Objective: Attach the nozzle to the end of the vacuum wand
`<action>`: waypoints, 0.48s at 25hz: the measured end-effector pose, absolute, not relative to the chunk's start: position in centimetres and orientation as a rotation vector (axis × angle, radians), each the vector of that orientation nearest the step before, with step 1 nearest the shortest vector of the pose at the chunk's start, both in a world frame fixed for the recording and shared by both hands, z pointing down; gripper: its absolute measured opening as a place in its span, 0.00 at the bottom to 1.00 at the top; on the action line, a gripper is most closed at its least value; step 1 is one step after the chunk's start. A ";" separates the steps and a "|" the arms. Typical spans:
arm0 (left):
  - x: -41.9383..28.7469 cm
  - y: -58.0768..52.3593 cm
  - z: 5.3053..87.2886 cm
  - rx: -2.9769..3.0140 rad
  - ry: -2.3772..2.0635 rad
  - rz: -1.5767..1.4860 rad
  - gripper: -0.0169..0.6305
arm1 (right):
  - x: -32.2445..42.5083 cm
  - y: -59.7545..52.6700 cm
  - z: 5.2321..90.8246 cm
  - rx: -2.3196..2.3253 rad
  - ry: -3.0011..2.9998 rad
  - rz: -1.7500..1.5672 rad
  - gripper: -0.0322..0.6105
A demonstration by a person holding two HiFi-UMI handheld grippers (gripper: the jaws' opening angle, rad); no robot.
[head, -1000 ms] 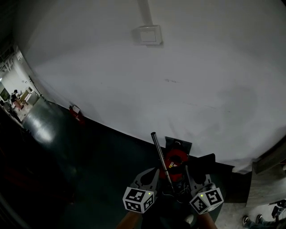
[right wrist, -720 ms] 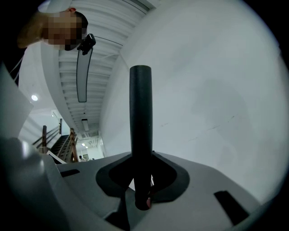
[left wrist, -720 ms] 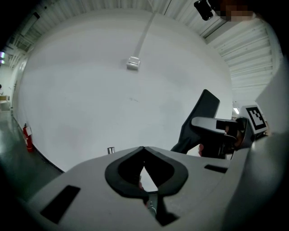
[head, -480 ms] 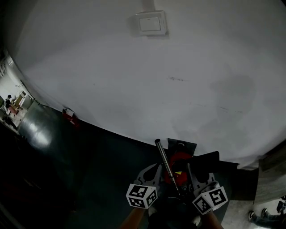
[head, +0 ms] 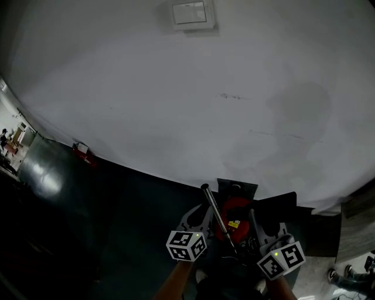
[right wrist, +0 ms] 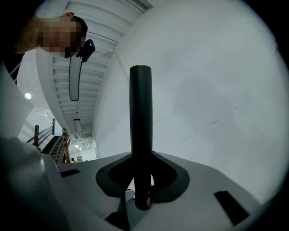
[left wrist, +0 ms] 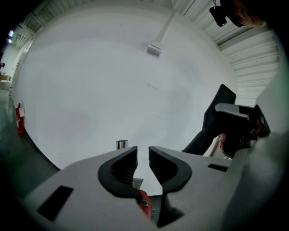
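Observation:
The red vacuum (head: 233, 212) stands on the dark floor by the white wall. Its metal wand (head: 215, 214) slants up and left between my two grippers. My left gripper (head: 198, 212) is just left of the wand. In the left gripper view this gripper (left wrist: 143, 155) has a narrow gap with nothing in it; its jaws have just been opening. The wand's open end (left wrist: 122, 144) shows just behind its left finger. My right gripper (right wrist: 141, 173) is shut on the black tubular nozzle (right wrist: 141, 122), which stands upright. In the head view it (head: 263, 222) is right of the vacuum.
A white wall box (head: 192, 13) is mounted high on the wall. A red fire extinguisher (head: 82, 153) stands at the wall's foot to the far left, beside a lit corridor. The floor around the vacuum is dark.
In the head view the wall box has slid up and the extinguisher left. Both grippers and the vacuum sit slightly right of where they were, and the left gripper has come closer to the wand.

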State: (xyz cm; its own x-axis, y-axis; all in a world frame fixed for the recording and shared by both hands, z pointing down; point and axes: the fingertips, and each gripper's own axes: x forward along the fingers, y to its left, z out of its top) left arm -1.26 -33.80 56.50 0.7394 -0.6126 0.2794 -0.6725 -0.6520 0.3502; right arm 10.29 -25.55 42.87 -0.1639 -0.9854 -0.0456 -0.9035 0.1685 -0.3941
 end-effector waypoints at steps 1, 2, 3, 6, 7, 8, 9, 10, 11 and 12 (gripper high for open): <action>-1.1 -34.2 56.8 2.501 -0.984 0.191 0.16 | 10.5 -25.7 42.9 -1.815 2.153 -0.403 0.19; -1.0 -34.7 57.2 2.496 -0.991 0.196 0.20 | 10.7 -25.9 42.9 -1.818 2.151 -0.403 0.19; -0.9 -35.1 57.6 2.491 -0.999 0.202 0.23 | 10.8 -25.9 43.0 -1.822 2.151 -0.402 0.19; -0.7 -36.5 59.3 2.470 -1.016 0.225 0.33 | 10.9 -26.0 43.2 -1.832 2.155 -0.395 0.19; -0.6 -37.0 59.9 2.458 -1.016 0.231 0.37 | 11.0 -26.0 43.3 -1.837 2.154 -0.394 0.19; -0.4 -37.5 60.5 2.445 -1.013 0.236 0.39 | 11.1 -26.0 43.5 -1.842 2.152 -0.395 0.19; -0.2 -37.9 61.1 2.431 -1.006 0.238 0.41 | 11.3 -26.0 43.6 -1.849 2.149 -0.397 0.19; -0.1 -38.4 61.6 2.416 -0.997 0.238 0.42 | 11.4 -26.1 43.7 -1.856 2.147 -0.400 0.19; 0.1 -38.9 62.1 2.401 -0.986 0.237 0.42 | 11.5 -26.1 43.7 -1.863 2.146 -0.401 0.19; 0.2 -39.4 62.5 2.388 -0.975 0.235 0.42 | 11.6 -26.1 43.8 -1.869 2.146 -0.400 0.19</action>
